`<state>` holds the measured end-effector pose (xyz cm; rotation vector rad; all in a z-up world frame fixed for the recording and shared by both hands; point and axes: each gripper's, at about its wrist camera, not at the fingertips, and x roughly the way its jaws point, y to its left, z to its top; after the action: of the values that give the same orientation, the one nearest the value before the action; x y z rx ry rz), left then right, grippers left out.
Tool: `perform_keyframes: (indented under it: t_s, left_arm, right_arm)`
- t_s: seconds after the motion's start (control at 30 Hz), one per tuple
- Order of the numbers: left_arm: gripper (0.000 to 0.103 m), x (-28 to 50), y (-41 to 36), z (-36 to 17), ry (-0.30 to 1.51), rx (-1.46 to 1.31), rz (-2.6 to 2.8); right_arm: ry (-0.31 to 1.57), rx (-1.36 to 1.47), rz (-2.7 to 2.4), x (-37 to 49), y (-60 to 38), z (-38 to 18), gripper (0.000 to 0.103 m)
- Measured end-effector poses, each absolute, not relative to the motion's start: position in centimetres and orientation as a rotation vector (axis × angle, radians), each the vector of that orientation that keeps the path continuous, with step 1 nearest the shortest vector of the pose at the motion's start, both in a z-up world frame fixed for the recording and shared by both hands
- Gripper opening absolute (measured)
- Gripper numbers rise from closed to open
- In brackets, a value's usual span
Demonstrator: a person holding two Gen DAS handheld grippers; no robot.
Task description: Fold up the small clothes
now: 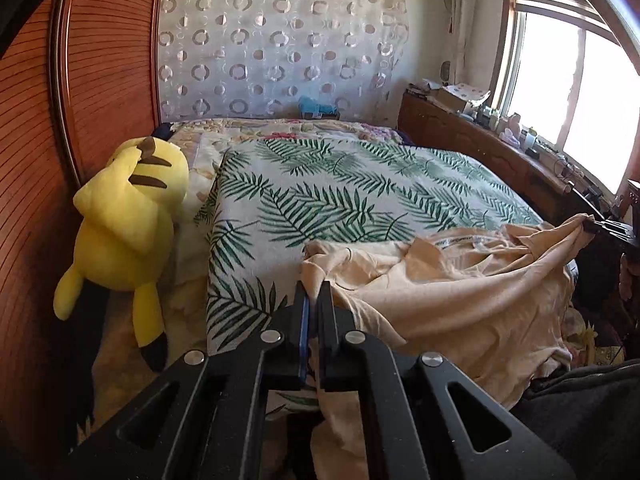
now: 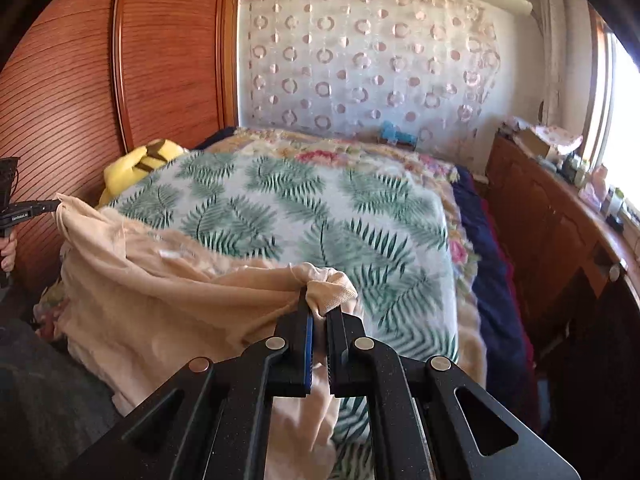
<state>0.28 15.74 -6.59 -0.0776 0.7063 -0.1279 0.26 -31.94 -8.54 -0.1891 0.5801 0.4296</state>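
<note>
My left tool (image 1: 313, 292) is clamped on one edge of the beige garment (image 1: 460, 292), and my right tool (image 2: 319, 305) pinches a bunched corner of the same cloth. The garment hangs stretched and rumpled between them over the near end of the bed, on the leaf-print cover (image 1: 340, 196). A yellow plush toy (image 1: 128, 216) lies beside the wooden headboard (image 1: 36, 120).

Shirt (image 1: 460, 292): on the bedspread (image 1: 340, 184), at 5 o'clock
Plush toy (image 1: 124, 216): 9 o'clock, against the headboard (image 1: 36, 160)
Curtain (image 1: 280, 52): 12 o'clock, behind the bed
Cabinet (image 1: 480, 148): 2 o'clock, under the window (image 1: 580, 92)
</note>
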Motion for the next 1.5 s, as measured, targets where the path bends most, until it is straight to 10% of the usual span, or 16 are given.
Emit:
perform_keyframes:
  t_s: [0.27, 0.57, 0.83, 1.13, 1.33, 1.5]
  left_arm:
    - [0.005, 0.5, 15.8, -8.7, 0.773, -0.061, -0.091]
    - [0.08, 0.8, 14.8, -7.3, 0.697, -0.071, -0.128]
    - [0.08, 4.0, 13.1, -6.6, 0.694, -0.056, -0.147]
    - [0.08, 8.0, 13.8, -7.4, 0.757, -0.094, -0.172]
    - [0.041, 10.4, 14.6, -9.4, 0.851, -0.136, -0.194]
    - [0.04, 10.8, 14.3, -10.9, 0.91, -0.13, -0.203]
  right_arm:
    - [0.724, -0.166, 0.393, 2.6, -32.5, -12.8, 0.005]
    - [0.759, -0.156, 0.398, 3.2, -31.8, -13.5, 0.005]
    - [0.755, -0.17, 0.401, 2.3, -32.2, -13.4, 0.009]
    - [0.655, -0.172, 0.385, 1.9, -32.5, -10.3, 0.052]
    - [0.636, -0.161, 0.363, 4.2, -31.7, -10.4, 0.054]
    - [0.667, -0.127, 0.37, 7.4, -31.1, -11.6, 0.055]
